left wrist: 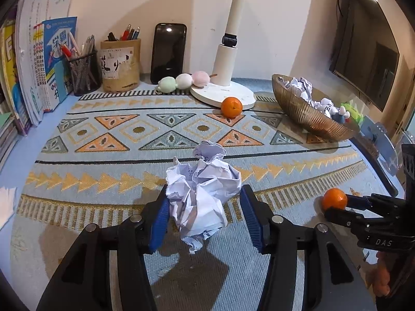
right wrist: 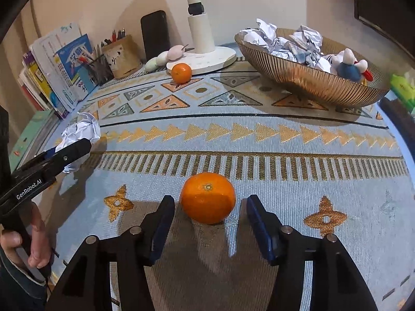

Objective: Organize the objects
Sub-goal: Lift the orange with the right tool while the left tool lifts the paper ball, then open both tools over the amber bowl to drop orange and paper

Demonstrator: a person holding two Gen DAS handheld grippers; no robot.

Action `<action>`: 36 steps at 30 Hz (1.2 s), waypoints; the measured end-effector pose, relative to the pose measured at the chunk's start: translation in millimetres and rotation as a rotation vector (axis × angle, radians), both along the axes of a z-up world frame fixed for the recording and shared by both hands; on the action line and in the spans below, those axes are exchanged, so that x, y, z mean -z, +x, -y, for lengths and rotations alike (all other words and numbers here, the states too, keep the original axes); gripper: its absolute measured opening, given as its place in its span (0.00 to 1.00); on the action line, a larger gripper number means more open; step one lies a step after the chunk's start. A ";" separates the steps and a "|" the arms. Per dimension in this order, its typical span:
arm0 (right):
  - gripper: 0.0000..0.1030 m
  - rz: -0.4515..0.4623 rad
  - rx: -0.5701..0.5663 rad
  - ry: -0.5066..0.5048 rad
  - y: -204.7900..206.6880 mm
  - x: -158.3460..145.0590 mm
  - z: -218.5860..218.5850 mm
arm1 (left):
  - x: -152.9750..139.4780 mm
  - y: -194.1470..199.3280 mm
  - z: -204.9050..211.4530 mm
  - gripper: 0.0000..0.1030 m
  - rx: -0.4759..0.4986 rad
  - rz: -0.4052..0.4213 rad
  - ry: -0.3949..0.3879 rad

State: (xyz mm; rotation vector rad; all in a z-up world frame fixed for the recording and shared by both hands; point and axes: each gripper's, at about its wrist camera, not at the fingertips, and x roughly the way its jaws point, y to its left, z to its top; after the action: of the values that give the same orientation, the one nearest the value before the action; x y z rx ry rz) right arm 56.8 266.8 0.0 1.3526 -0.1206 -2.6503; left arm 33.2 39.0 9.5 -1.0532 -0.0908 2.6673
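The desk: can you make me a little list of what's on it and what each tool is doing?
surface: patterned mat
left tool: open, fingers either side of the crumpled paper ball
right tool: open, around the near orange, not squeezing it
far orange: beside the white lamp base
bowl: holds crumpled papers and a plush toy
back of desk: books, two pen holders, a phone leaning on the wall

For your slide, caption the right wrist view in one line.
Open right gripper straddles an orange on the patterned mat; gold bowl of crumpled paper behind.
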 end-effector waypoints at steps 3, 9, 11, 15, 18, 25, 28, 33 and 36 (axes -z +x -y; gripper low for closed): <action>0.55 0.006 0.020 -0.013 -2.1 -0.5 -1.3 | 0.1 0.5 -0.4 0.49 0.002 -0.001 0.000; 0.43 0.005 0.032 -0.005 -6.1 -1.4 1.4 | 0.1 0.8 -0.8 0.49 0.008 0.000 0.000; 0.39 0.001 0.030 -0.009 -5.9 -1.4 1.6 | 0.1 1.0 -0.7 0.49 0.008 -0.001 0.001; 0.39 -0.004 0.033 -0.016 -5.0 -1.8 0.5 | 0.0 1.2 -1.0 0.49 0.008 -0.001 0.001; 0.38 -0.017 0.049 -0.045 -2.4 -5.3 -5.8 | -1.3 2.7 -1.8 0.49 0.003 -0.012 -0.005; 0.38 -0.117 0.085 -0.052 1.0 -50.6 -36.3 | -32.9 -6.9 -28.3 0.49 0.083 -0.056 -0.012; 0.38 -0.203 0.118 -0.055 -4.4 -86.4 -58.5 | -64.3 -19.5 -58.2 0.49 0.155 -0.114 -0.012; 0.38 -0.285 0.264 -0.171 -30.8 -130.4 -113.9 | -104.1 -67.1 -130.0 0.49 0.306 -0.128 0.079; 0.38 -0.262 0.334 -0.260 -54.0 -130.3 -149.9 | -104.8 -96.8 -169.1 0.49 0.334 -0.121 0.089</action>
State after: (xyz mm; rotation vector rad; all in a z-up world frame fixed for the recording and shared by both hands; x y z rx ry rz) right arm 2.8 416.7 130.3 0.9649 -0.6842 -2.9186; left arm -63.6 208.1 114.2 -0.7989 -0.0075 2.3932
